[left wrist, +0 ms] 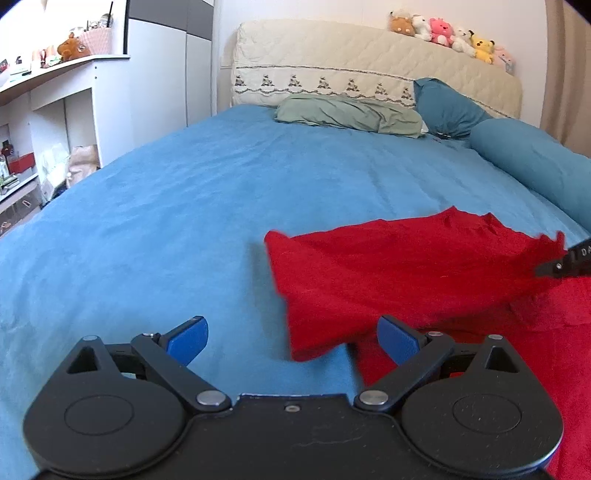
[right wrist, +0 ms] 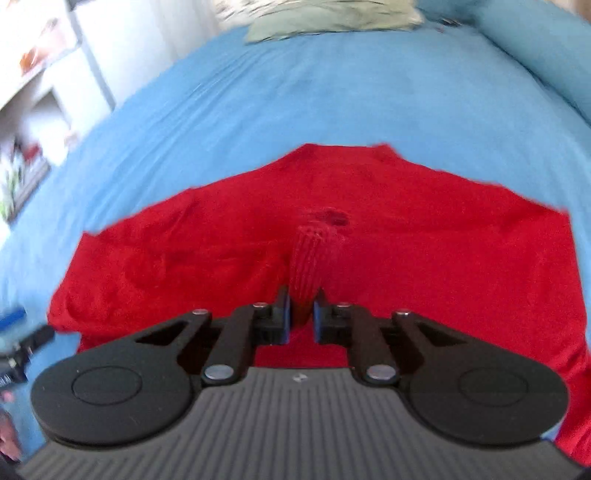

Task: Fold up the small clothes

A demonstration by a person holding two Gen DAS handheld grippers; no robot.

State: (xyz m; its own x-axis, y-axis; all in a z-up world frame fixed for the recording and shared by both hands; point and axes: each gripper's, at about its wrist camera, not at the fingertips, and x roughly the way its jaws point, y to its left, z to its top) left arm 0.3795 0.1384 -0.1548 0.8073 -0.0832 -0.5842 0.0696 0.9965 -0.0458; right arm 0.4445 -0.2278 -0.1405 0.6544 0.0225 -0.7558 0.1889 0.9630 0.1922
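While our right gripper pinches the red garment, left gripper wide open and empty, we should lift evenly over the bed.

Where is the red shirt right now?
The red knit shirt lies spread on the blue bedsheet. In the right wrist view the right gripper pinches a ribbed fold; the open left gripper hangs beside it.

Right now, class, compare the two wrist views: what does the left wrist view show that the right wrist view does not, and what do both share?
Only the left wrist view shows the plush toys on the headboard, and the open left gripper holding nothing. Only the right wrist view shows the right gripper shut on a ribbed cuff. Both show the red garment on the blue bed and the green pillow.
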